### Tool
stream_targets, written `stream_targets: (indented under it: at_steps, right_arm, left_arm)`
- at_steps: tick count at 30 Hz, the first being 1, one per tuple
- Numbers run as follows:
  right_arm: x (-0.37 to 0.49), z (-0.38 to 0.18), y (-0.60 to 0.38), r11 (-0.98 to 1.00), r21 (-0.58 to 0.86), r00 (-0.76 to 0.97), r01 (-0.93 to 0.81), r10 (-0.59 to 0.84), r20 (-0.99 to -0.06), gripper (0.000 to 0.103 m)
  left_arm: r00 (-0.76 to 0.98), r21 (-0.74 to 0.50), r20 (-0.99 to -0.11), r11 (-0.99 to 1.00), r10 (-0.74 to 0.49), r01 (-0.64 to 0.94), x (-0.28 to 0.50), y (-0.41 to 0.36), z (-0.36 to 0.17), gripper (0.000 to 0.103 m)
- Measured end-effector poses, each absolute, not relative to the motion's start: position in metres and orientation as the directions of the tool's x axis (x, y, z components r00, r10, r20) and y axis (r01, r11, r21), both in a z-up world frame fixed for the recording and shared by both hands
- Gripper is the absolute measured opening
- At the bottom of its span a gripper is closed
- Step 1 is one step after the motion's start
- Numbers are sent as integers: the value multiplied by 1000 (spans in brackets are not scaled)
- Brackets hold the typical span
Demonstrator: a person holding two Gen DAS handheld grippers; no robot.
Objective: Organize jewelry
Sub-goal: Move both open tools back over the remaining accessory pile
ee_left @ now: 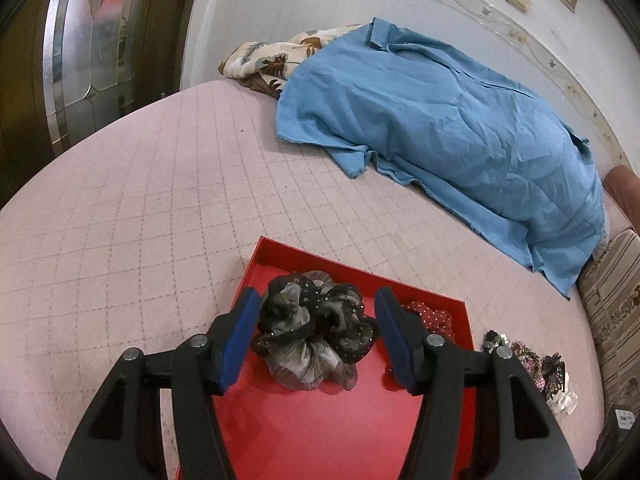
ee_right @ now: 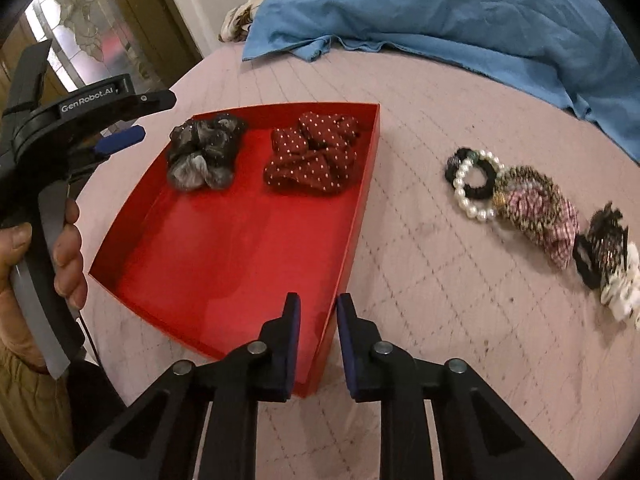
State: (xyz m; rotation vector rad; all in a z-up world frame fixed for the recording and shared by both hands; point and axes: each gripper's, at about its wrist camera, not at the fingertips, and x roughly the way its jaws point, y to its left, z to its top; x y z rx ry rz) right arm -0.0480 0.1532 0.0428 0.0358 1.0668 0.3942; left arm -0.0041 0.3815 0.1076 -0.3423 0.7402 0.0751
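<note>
A red tray [ee_left: 320, 432] [ee_right: 224, 248] lies on the pink quilted bed. Two scrunchies rest at its far end: a black-and-grey sheer one [ee_left: 312, 332] [ee_right: 204, 152] and a dark red one with white dots [ee_left: 430, 314] [ee_right: 316, 160]. My left gripper [ee_left: 318, 294] [ee_right: 148, 118] is open, its blue pads standing either side of the black-and-grey scrunchie without pressing it. My right gripper [ee_right: 319, 300] hovers over the tray's near right corner with only a narrow gap between its pads and nothing in them. To the right of the tray lie loose hair ties [ee_right: 544, 216] [ee_left: 528, 364], including a pearl ring [ee_right: 472, 188].
A blue cloth [ee_left: 440, 128] [ee_right: 440, 8] is heaped across the far side of the bed, over a floral fabric [ee_left: 264, 60]. A glass-panelled door [ee_left: 80, 60] stands at left. A striped cushion [ee_left: 612, 300] borders the right edge. A person's hand [ee_right: 68, 248] holds the left gripper's handle.
</note>
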Motion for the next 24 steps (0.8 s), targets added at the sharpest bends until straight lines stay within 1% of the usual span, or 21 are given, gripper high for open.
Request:
stream_targets:
  at_steps: [6,8,11,13,14,15,16,17,18,21,24]
  right_arm:
    - [-57,42,158,918,256,398,-303,366,-841,20]
    - [-61,42,161,916,248,400,-315,365,-840,20]
    - [-63,41,161,911,252,397,-327,375,-838,21]
    - [-67,44,154,909,261,408,-324,383,-829,24]
    - [-70,47,149,909,263,418,-324,387,-822,29]
    - [-74,51,141,909,263,434,-324,390,-812,37]
    - [-77,55,131,911,258,454,-320,387,-802,42]
    - [-79,59,123,916,253,473,-312,381,-794,49]
    - [-82,62,111,921,248,494,-300,372,-786,52]
    - [-89,70,60,946,229,548,-232,321,-772,53]
    - [-91,71,10,969,198,581,-145,245,-776,53]
  left_arm:
    - [741,-270,-670,944,-43,-189,-7,378,109,59]
    - [740,-265,-672,946,-41,-188,-7,377,109,59]
    - [741,-254,-669,952,-45,-172,-8,370,111,59]
    - [747,-243,-663,957,-44,-159,-10,364,113,59]
    - [750,-236,-660,959,-42,-154,-12,360,114,59]
    - [752,-229,-658,962,-40,-150,-14,357,114,59]
    - [755,-221,-655,965,-38,-142,-16,352,115,59]
    - [760,-211,-649,969,-38,-131,-20,346,117,59]
    - [767,-198,-641,974,-40,-114,-24,339,118,59]
    - [779,-172,-623,983,-64,-57,-38,316,123,59]
    - [762,-158,-640,988,-100,-3,-52,292,121,59]
